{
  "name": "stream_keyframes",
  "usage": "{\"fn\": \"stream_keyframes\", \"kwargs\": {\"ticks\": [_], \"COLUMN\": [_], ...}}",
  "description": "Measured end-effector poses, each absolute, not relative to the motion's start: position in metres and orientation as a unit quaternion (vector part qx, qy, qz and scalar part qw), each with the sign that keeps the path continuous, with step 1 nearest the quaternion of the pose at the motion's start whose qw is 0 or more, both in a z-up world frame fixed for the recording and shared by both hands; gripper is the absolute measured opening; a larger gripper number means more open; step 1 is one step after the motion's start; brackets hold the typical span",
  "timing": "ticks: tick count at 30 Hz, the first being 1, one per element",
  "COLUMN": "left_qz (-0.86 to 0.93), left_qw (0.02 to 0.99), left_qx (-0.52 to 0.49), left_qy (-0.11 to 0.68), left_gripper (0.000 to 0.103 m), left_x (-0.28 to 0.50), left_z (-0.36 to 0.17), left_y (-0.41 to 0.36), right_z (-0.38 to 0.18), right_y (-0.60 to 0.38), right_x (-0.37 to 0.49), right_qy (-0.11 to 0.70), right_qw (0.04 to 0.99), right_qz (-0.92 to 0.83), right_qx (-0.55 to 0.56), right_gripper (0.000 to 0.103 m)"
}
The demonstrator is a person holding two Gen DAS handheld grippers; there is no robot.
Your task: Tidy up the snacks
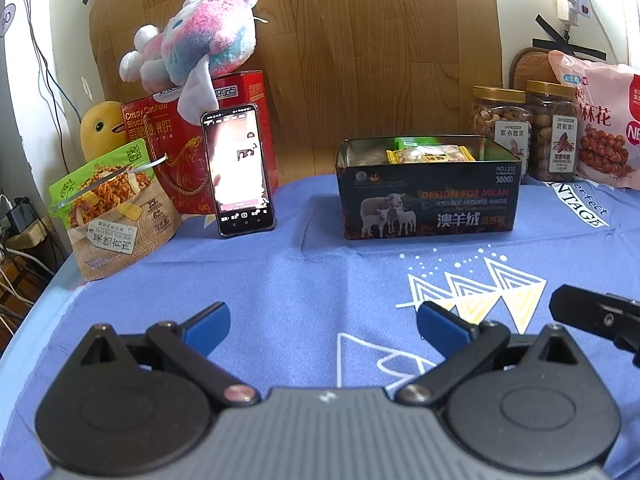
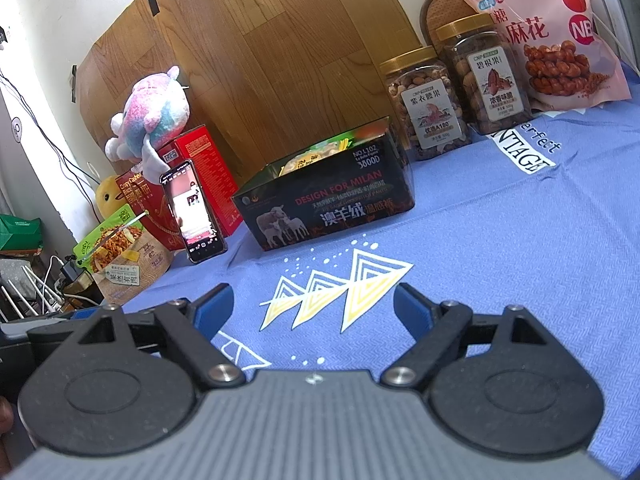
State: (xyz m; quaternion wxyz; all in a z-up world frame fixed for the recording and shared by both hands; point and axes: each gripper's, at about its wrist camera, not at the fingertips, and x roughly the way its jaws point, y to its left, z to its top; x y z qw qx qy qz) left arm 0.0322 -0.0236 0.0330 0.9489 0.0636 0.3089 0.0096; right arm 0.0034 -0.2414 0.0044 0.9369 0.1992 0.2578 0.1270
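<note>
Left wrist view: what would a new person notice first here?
Probably the black tin box with small snack packets inside, open at the middle of the blue tablecloth. At the back left, a pastel plush toy lies on a red biscuit box, with a lit phone leaning against it.

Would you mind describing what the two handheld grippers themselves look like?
Both match: the left gripper and right gripper have blue fingertip pads on black linkage arms with silver pivot screws, two round black housings, and a ribbed grey body. No cables or sleeves show.
</note>
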Motion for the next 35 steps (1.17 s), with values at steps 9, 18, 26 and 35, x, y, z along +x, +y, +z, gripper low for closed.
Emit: {"fn": "stream_keyframes", "kwargs": {"ticks": [9,18,26,35], "left_qz": [0.01,0.01,0.011,-0.004], "left_qw": [0.949,0.949,0.949,0.955], "left_qx": [0.064,0.064,0.065,0.068], "left_qy": [0.309,0.308,0.308,0.287], "left_gripper": [0.103,0.103,0.103,0.103], "left_x": [0.0319,0.032,0.0323,0.0284], "left_z": [0.0333,0.0332,0.034,0.0396], "left_y": [-0.0238,-0.0237,-0.0232,-0.0247], "right_z": [0.0045,0.0047,0.0048,0.0004], "right_y": [-0.2415,-0.2416,-0.2416,-0.242], "right_x": [0.0036,0.0037,0.0036,0.0039], "right_qy": [0.258,0.258,0.258,0.258], "right_qw": [0.937,0.937,0.937,0.937], "right_qz": [0.127,0.127,0.127,0.126], "right_qx": [0.2,0.2,0.2,0.2], "right_gripper": [0.089,0.089,0.089,0.089]}}
